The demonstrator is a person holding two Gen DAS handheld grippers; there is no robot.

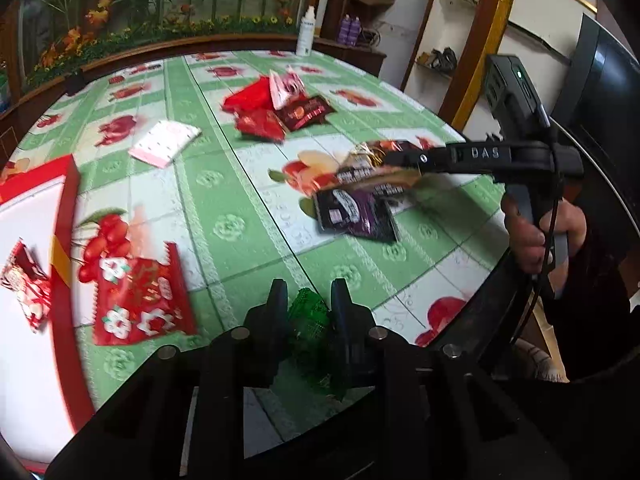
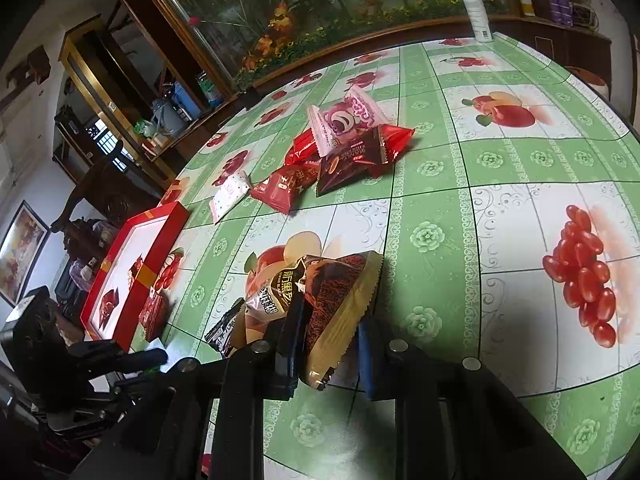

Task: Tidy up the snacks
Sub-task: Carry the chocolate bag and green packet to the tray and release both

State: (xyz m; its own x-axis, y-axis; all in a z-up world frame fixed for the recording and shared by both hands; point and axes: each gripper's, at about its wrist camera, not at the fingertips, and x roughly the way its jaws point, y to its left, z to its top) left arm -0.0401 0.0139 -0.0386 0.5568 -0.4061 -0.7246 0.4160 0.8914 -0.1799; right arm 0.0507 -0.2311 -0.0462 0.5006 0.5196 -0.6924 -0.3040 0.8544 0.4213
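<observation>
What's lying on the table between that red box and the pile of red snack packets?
A white-and-pink packet lies between the red box and the pile of snacks; the right wrist view shows it best.

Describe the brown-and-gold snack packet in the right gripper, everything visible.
The brown-and-gold packet is a glossy foil pillow pouch with crimped, serrated ends, white print and a dark crumbly picture. The right gripper is shut on it, tilted, one end up, over the green tablecloth. A dark purple packet lies beside it; contact unclear.
</observation>
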